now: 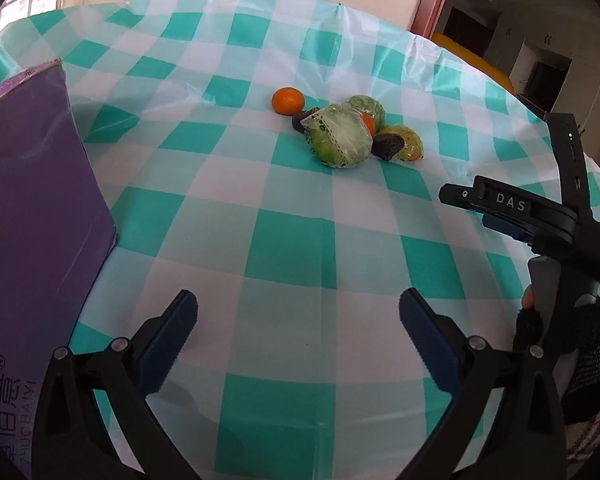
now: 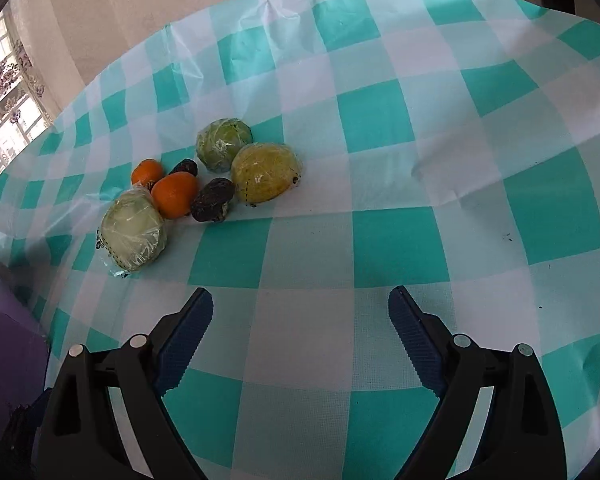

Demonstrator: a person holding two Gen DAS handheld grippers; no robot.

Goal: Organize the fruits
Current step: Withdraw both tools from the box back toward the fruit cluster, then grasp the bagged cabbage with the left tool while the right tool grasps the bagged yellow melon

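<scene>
Both tongs open and empty above the checked surface (image 2: 380, 128), the fruit piled ahead of them.

The left tongs (image 1: 298, 314) and right tongs (image 2: 300, 310) gape wide with nothing between their pads. The fruit sits in one cluster: two oranges (image 2: 175, 194), three wrapped green-yellow fruits (image 2: 134, 236), two dark ones (image 2: 213, 200), touching or just beside each other. A purple box (image 1: 32, 220) stands at the left; a gloved hand (image 1: 580, 352) holds the right tool.

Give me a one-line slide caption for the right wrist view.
Open right gripper hovers over the checked tablecloth, facing wrapped fruit, oranges and dark fruit.
</scene>
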